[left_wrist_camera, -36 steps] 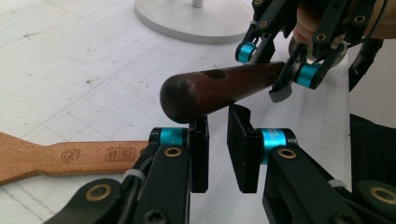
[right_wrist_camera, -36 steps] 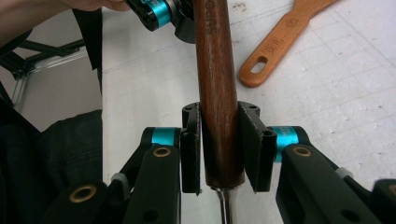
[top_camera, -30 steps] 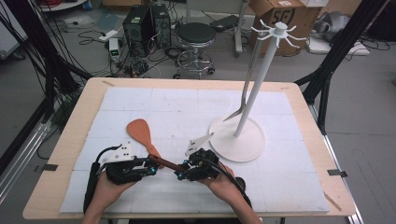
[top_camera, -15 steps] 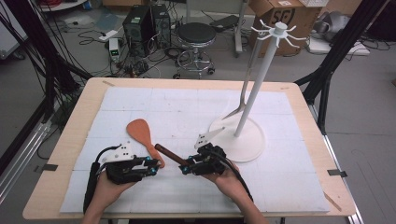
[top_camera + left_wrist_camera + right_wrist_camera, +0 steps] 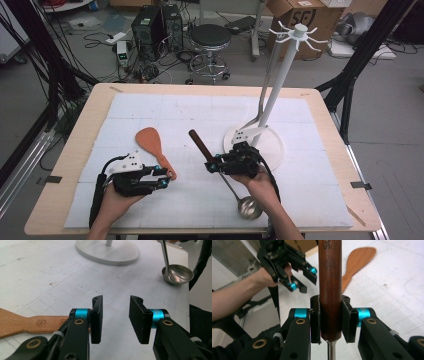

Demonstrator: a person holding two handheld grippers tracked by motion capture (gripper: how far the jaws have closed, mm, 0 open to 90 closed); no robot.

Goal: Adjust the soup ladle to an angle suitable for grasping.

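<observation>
My right gripper [image 5: 214, 165] is shut on the dark wooden handle [image 5: 330, 277] of a metal ladle [image 5: 248, 206]. The handle points toward the table's middle, and the bowl [image 5: 178, 273] sits low near the front edge. My left gripper [image 5: 161, 178] stands at the front left with its jaws just widened. Nothing is between its pads [image 5: 97, 315]. A wooden spatula [image 5: 152, 142] lies flat on the white mat, its handle end beside the left gripper's fingertips [image 5: 30, 323]. The right gripper view also takes in the left gripper [image 5: 297, 277] and the spatula [image 5: 358, 258].
A white utensil stand [image 5: 272, 145] with a round base and a tall pole topped by hooks rises just behind my right gripper. A metal utensil [image 5: 265, 85] hangs from it. The table's wooden rim [image 5: 60, 165] frames the white mat.
The right gripper has carried the ladle to the right and slightly up, away from the left gripper. The left gripper stayed in place and its jaws opened wider.
</observation>
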